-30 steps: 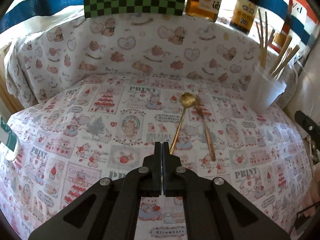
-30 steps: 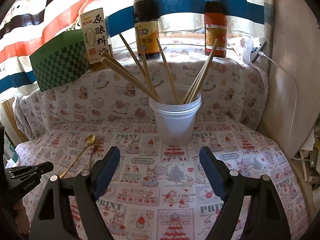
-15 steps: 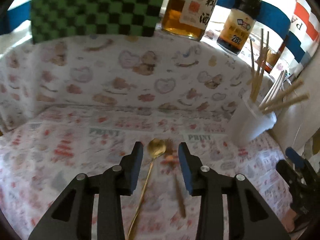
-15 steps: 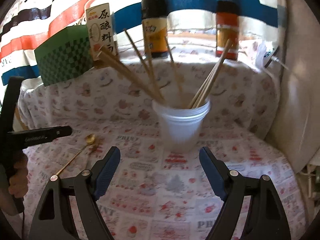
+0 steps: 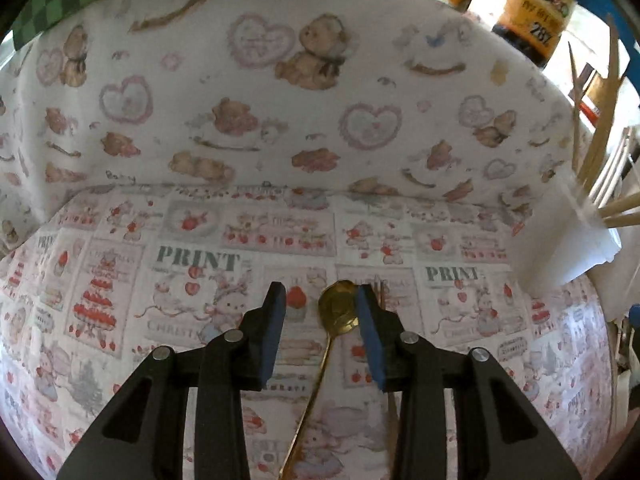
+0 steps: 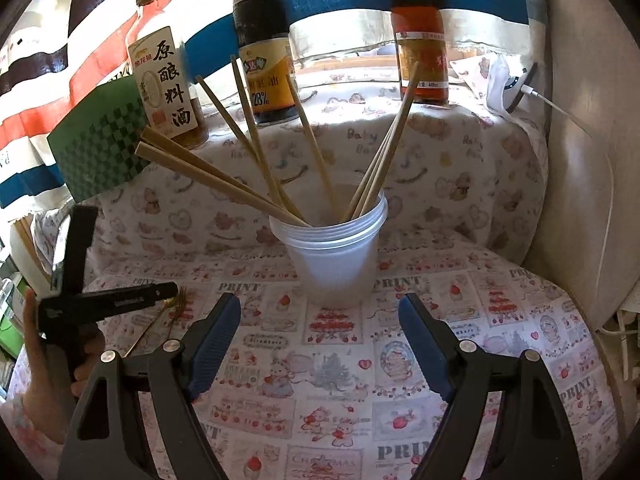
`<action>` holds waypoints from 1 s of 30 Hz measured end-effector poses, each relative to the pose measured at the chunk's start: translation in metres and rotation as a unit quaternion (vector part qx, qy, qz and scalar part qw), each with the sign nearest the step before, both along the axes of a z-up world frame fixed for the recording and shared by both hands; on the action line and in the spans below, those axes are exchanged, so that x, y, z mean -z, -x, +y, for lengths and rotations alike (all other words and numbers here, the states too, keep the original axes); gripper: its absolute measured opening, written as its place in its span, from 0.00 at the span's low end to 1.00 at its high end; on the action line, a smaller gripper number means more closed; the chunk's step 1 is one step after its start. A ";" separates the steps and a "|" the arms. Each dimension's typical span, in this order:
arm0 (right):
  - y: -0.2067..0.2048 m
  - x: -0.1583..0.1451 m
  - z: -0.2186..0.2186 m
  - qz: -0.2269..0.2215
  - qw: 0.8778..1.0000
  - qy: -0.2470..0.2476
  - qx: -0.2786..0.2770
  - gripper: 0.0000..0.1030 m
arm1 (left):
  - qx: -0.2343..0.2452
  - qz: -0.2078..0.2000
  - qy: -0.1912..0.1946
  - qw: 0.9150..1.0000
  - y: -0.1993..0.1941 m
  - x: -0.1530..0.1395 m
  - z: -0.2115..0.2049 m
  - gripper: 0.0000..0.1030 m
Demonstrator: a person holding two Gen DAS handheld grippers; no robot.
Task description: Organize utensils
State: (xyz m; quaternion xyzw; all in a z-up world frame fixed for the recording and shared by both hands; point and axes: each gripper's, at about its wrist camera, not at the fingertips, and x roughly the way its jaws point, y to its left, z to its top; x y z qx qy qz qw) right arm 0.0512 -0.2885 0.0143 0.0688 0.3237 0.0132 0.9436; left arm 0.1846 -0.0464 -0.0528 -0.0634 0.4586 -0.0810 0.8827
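Observation:
A gold spoon (image 5: 338, 312) lies on the printed tablecloth, its handle running toward the camera. My left gripper (image 5: 320, 304) is open, low over the spoon's bowl, which sits between the fingers close to the right pad (image 5: 370, 344). A gold fork (image 5: 382, 288) lies just right of the spoon, mostly hidden behind that finger. In the right wrist view the left gripper (image 6: 174, 291) shows side-on over the fork (image 6: 178, 300), held by a hand. My right gripper (image 6: 320, 304) stands open and holds nothing, just in front of a white plastic cup (image 6: 336, 264) holding several wooden chopsticks (image 6: 256, 140).
A cloth-covered ledge (image 6: 440, 152) rises behind the table, carrying three sauce bottles (image 6: 264, 60) and a green checkered box (image 6: 100, 152). A white cable (image 6: 560, 108) and a plain wall (image 6: 580, 160) close the right side. The cup (image 5: 560, 248) stands right of the spoon.
My left gripper went from shut to open and moved forward, so the spoon's bowl now sits between its fingers. The right gripper drifted a little closer to the cup, still open.

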 end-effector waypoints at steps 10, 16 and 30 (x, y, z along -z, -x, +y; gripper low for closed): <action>-0.006 0.006 -0.007 0.020 1.000 -0.014 0.013 0.81 | 0.029 -0.016 0.049 0.998 0.011 -0.010 0.005 0.00; -0.004 0.003 -0.006 0.012 1.000 -0.009 0.016 0.81 | 0.025 -0.033 -0.009 0.999 0.012 -0.028 -0.003 0.44; -0.010 0.009 -0.016 0.052 0.997 -0.054 0.008 0.81 | 0.025 0.015 -0.090 0.996 0.017 0.012 -0.025 0.51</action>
